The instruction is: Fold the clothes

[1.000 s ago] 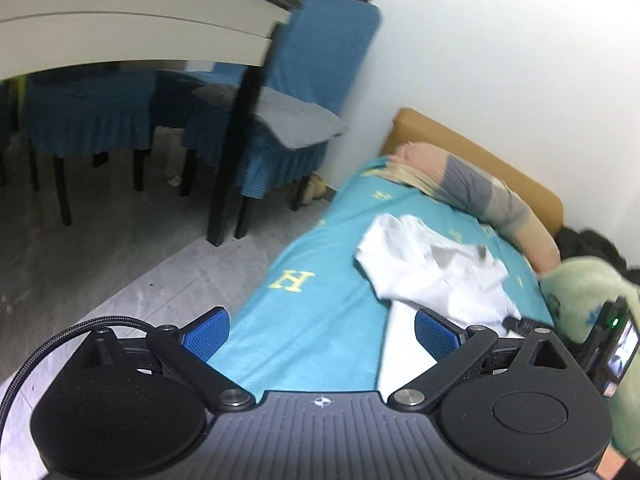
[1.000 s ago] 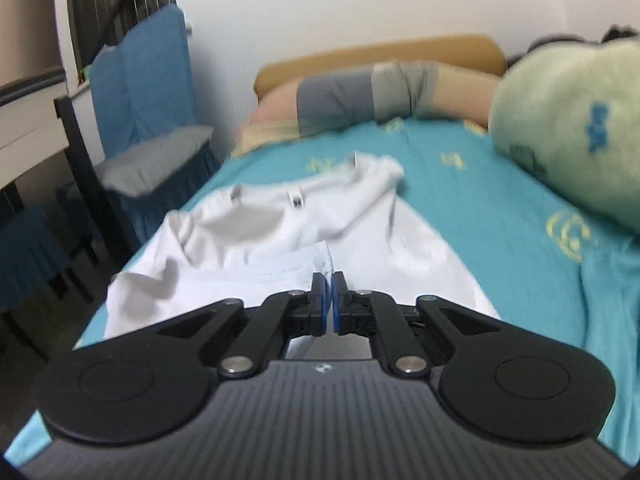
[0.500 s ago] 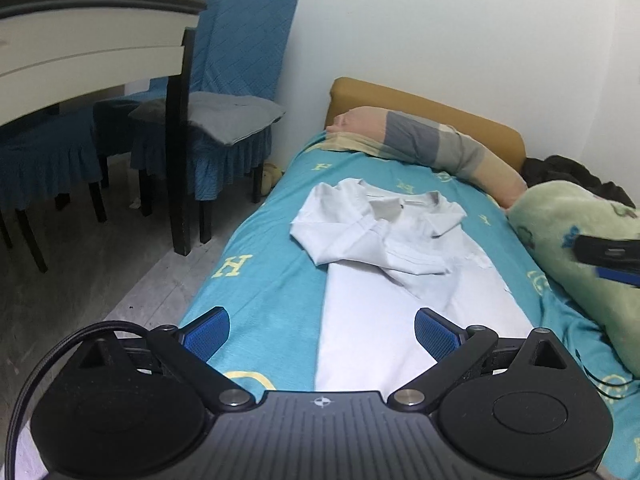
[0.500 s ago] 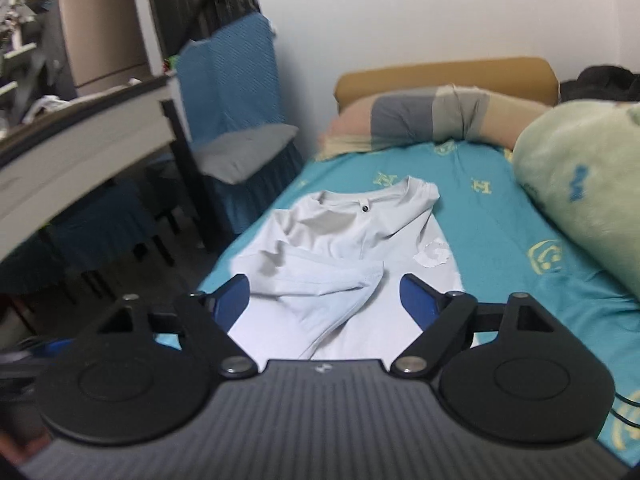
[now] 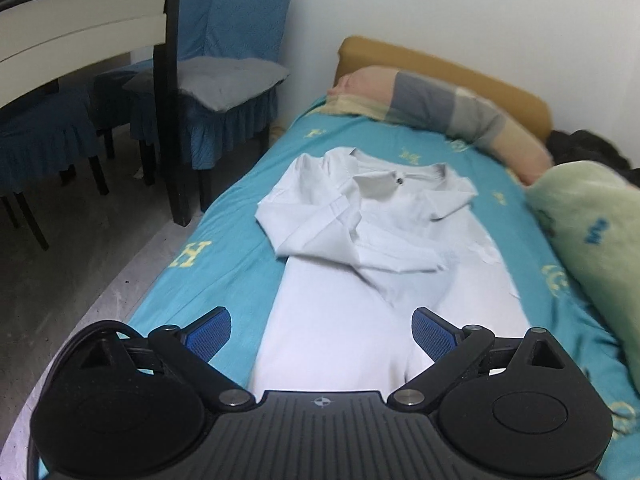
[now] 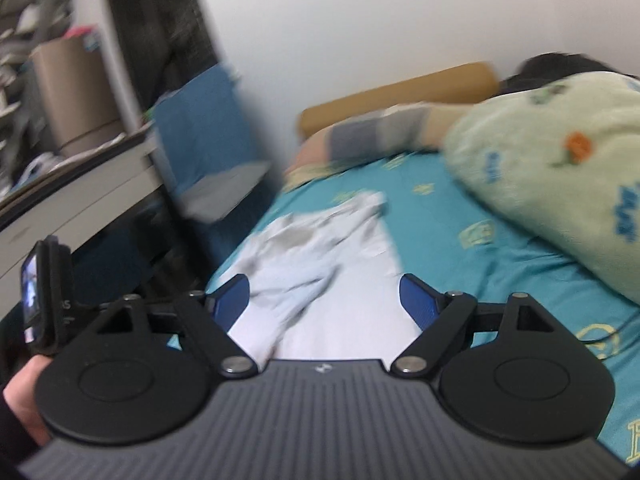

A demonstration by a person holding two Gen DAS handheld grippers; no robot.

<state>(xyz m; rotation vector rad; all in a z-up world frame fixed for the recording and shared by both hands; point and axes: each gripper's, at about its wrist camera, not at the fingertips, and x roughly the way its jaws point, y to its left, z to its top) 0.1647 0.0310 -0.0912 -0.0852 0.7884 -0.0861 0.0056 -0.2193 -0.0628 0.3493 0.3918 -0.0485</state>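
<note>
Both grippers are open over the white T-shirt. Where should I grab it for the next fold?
Probably the bottom hem of the white T-shirt, at its two near corners, coming in from the foot of the bed. Both sleeves already lie folded across the chest, leaving a narrow flat strip whose free end lies nearest the left gripper and right gripper.

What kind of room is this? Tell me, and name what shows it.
Most likely a bedroom in a small home that doubles as a dining space: a bed with a pillow and blanket, beside a table and covered chairs.
</note>
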